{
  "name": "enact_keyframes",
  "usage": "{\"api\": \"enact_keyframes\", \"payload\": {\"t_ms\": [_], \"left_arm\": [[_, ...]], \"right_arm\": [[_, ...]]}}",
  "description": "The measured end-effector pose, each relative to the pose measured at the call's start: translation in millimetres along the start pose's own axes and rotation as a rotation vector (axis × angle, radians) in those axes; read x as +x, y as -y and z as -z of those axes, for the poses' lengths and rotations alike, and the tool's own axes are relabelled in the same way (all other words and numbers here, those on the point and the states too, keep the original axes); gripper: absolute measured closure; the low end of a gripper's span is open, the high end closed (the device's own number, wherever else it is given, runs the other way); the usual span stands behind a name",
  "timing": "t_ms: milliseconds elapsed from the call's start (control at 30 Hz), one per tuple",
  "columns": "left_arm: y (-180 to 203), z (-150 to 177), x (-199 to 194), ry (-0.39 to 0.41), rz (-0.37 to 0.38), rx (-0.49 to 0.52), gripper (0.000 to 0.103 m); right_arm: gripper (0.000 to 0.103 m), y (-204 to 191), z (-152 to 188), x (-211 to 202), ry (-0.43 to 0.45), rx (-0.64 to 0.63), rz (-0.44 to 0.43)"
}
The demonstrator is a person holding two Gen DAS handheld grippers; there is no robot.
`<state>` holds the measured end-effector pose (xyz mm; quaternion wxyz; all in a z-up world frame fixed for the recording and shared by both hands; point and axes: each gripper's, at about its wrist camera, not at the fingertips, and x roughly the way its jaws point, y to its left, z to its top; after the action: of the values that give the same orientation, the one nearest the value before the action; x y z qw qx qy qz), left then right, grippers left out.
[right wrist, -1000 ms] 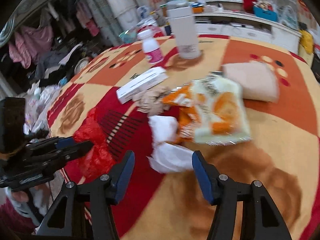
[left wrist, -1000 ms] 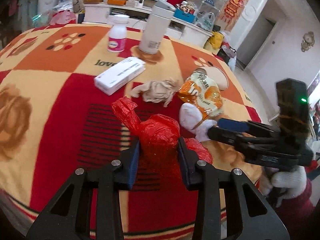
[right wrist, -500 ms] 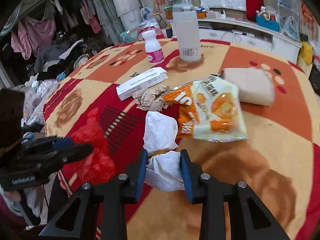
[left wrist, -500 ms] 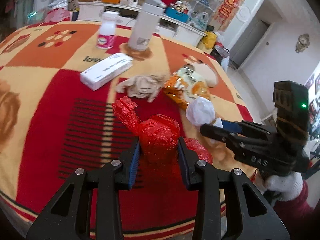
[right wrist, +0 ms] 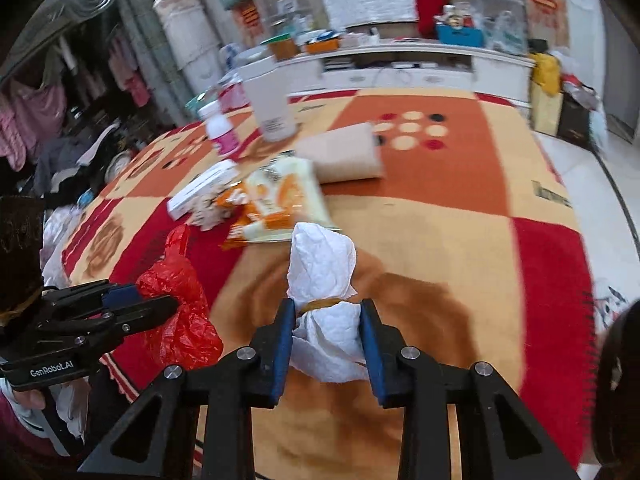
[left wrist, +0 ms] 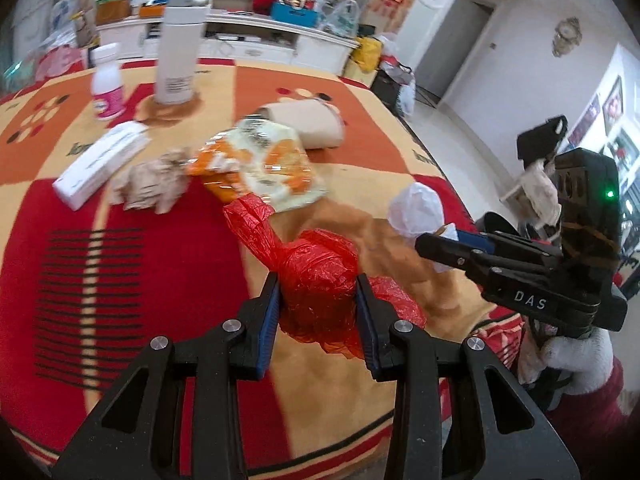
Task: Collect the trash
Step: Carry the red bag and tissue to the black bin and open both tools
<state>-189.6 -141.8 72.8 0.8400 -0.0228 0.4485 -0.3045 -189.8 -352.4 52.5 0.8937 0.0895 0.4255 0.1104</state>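
Note:
My left gripper (left wrist: pixel 318 300) is shut on a crumpled red plastic bag (left wrist: pixel 316 276) and holds it above the table's front part. The bag also shows in the right wrist view (right wrist: pixel 180 304), beside the left gripper (right wrist: pixel 160 306). My right gripper (right wrist: pixel 326 328) is shut on a white crumpled tissue wad (right wrist: pixel 324 280), lifted off the table; it shows in the left wrist view (left wrist: pixel 416 212) at the right gripper's tip (left wrist: pixel 430 244). An orange snack bag (left wrist: pixel 260 164) and a beige crumpled paper (left wrist: pixel 154 184) lie on the table.
The table has a red, orange and cream cloth (left wrist: pixel 120 280). A white box (left wrist: pixel 100 164), a pink-labelled bottle (left wrist: pixel 106 84), a tall white tumbler (left wrist: pixel 178 48) and a beige roll (left wrist: pixel 304 124) stand farther back. The table's right edge drops to the floor (right wrist: pixel 592 168).
My right gripper closed on the tissue wad and lifted it off the table toward the right edge. My left gripper kept hold of the red bag and swung right.

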Motion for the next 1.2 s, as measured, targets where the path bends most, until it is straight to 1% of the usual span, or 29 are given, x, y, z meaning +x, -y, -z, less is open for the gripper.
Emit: {"api": "enact_keyframes", "payload": {"t_ms": [300, 467, 933, 1200], "left_arm": [[62, -9, 29, -0.020, 0.017, 0.118, 0.070], [92, -14, 44, -0.032, 0.032, 0.174, 0.070], [159, -26, 76, -0.040, 0.074, 0.301, 0.070], [194, -29, 96, -0.057, 0.121, 0.353, 0.070]], "right_arm": [[0.072, 65, 22, -39, 0.048, 0.139, 0.070], [0.072, 87, 32, -59, 0.070, 0.177, 0.104], [0.072, 146, 54, -95, 0.105, 0.287, 0.188], [0.072, 185, 68, -117, 0.124, 0.365, 0.258]]}}
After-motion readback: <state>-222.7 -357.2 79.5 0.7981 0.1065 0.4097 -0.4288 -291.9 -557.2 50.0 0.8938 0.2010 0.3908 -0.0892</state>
